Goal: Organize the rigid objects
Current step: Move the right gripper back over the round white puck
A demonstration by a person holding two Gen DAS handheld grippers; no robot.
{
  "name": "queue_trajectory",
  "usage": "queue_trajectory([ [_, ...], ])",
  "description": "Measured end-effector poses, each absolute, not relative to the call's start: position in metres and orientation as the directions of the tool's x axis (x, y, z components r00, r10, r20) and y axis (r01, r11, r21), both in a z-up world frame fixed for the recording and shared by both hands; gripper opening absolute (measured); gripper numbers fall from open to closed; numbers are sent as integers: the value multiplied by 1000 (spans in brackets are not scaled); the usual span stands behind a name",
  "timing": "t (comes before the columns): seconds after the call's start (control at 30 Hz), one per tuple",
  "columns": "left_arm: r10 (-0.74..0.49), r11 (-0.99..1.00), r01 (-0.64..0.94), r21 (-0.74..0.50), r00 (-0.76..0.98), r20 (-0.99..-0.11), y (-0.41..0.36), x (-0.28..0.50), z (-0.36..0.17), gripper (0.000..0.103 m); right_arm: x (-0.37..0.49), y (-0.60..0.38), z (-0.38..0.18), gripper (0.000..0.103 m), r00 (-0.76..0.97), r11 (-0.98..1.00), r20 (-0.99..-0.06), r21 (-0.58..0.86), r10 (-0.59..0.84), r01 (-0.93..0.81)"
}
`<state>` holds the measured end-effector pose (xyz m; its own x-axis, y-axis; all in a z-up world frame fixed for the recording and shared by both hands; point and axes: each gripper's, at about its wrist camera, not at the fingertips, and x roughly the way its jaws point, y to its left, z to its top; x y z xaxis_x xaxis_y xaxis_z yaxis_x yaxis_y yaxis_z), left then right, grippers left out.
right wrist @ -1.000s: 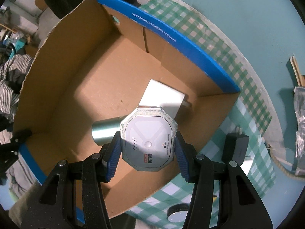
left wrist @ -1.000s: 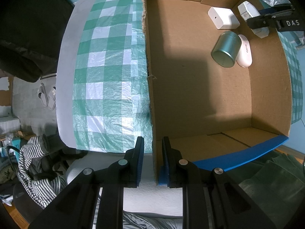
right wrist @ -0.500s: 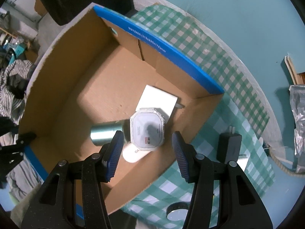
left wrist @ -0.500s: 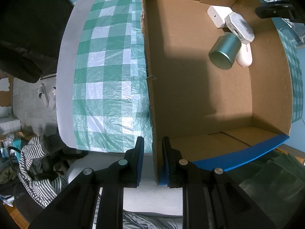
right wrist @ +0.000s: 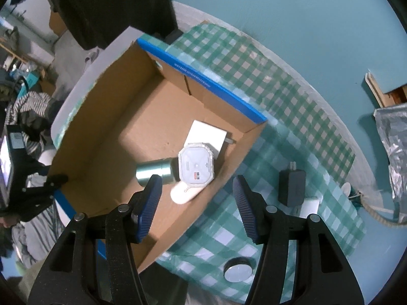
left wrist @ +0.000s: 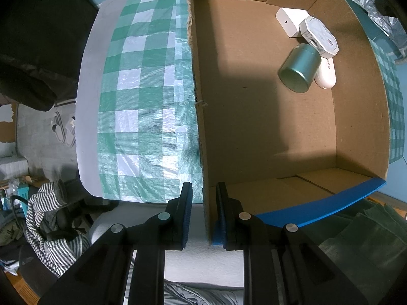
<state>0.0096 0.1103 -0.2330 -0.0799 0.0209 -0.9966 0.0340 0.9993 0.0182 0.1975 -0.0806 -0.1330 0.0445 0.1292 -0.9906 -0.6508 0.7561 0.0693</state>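
Note:
A cardboard box (left wrist: 267,132) with blue-edged flaps sits on the green checked tablecloth. In its far corner lie a white octagonal device (left wrist: 320,35), a teal metal can (left wrist: 299,68) on its side, a white oval case (left wrist: 326,72) and a flat white box (left wrist: 292,21). My left gripper (left wrist: 203,211) is shut on the box's near wall. My right gripper (right wrist: 197,200) is open and empty, high above the box corner. There the octagonal device (right wrist: 196,165) rests on the can (right wrist: 154,174), the oval case (right wrist: 184,192) and the flat white box (right wrist: 207,134).
On the cloth (right wrist: 279,117) right of the box lie a black plug adapter (right wrist: 291,186), a small white block (right wrist: 309,207) and a round silver tin (right wrist: 239,270). Crumpled foil (right wrist: 393,147) sits at the far right. Striped clothing (left wrist: 48,218) lies below the table edge.
My right gripper opened and let the octagonal device drop into the box corner, then rose and drew back. My left gripper has kept its hold on the box wall.

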Motion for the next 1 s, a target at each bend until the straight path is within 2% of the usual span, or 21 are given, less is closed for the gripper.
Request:
queue_trajectory([
  [0.53,25,999,44,21,-79,-997,105,12,-228,19,184,-130,-97,63,111,811,-982,60,152,-581],
  [1.0,21,999,44,17,-78,-997,105,13,-228,19,168,-203,-120,64,63,899,-989,98,137,-427],
])
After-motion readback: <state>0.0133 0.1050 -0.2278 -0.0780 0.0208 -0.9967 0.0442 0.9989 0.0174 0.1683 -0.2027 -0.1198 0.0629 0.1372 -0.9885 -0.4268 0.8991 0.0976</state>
